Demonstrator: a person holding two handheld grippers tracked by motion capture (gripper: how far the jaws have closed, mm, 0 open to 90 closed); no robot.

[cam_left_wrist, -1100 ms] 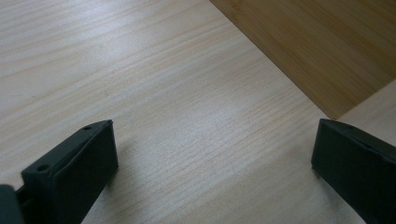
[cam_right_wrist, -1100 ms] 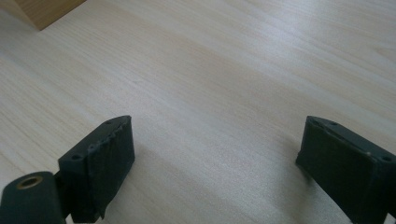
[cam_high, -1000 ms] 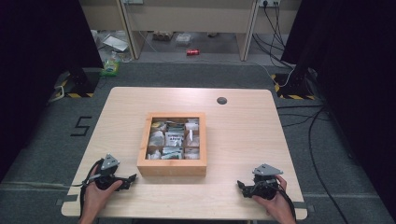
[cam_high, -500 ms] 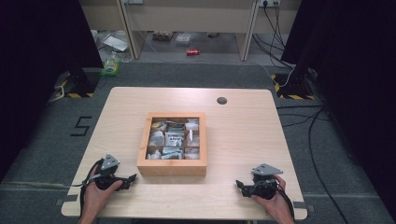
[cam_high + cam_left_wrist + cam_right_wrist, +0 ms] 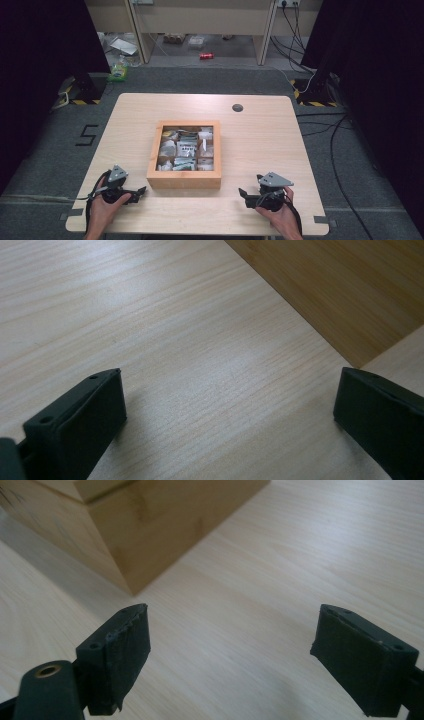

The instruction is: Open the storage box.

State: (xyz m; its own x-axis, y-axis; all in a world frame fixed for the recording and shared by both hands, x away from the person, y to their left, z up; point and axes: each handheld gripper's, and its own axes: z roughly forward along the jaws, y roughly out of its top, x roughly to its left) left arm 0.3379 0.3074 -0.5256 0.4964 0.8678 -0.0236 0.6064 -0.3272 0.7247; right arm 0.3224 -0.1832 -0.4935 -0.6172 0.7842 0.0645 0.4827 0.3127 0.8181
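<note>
I saw very little shift over the last second. My right gripper slid slightly left along the table, closer to the near right corner of the wooden box, with its grey plate coming along. Its jaws were spread wide over bare wood.

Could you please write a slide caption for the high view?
Two open claws, left and right, rest on a table either side of a wooden box of small packets.
</note>
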